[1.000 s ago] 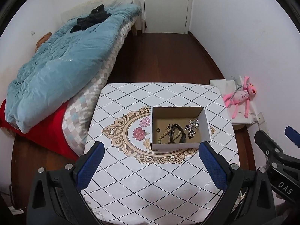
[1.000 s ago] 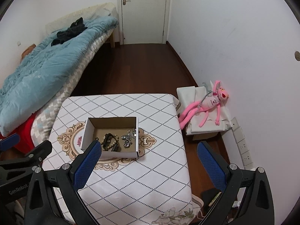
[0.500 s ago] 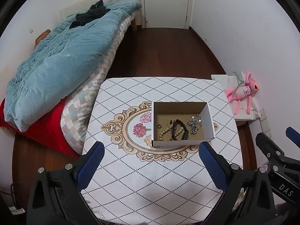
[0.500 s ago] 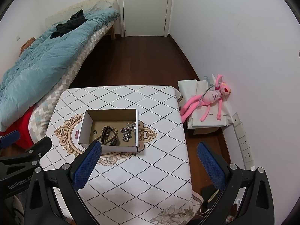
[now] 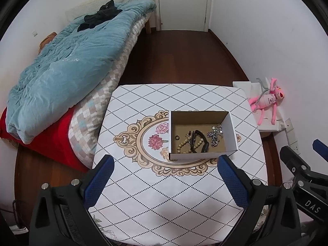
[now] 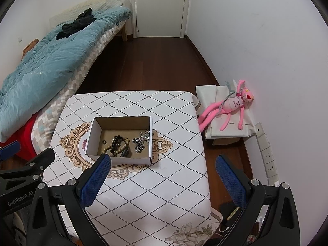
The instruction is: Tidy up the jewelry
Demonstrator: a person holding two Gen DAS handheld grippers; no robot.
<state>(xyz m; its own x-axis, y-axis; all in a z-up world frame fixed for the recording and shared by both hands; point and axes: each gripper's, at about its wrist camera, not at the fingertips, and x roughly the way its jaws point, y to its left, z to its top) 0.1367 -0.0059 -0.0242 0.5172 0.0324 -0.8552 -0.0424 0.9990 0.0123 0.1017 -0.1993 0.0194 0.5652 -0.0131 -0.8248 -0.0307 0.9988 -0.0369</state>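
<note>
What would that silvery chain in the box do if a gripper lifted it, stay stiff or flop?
The silver chain lies bunched in a loose heap in the cardboard box, so it would probably dangle and swing. Its fine links suggest it is light. It sits close to the bead bracelet, so it might snag.

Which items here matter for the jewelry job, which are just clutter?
Job:
cardboard box
bead bracelet
black band
silver chain
small ring

Clutter:
pink plush toy
blue duvet
black clothing
</note>
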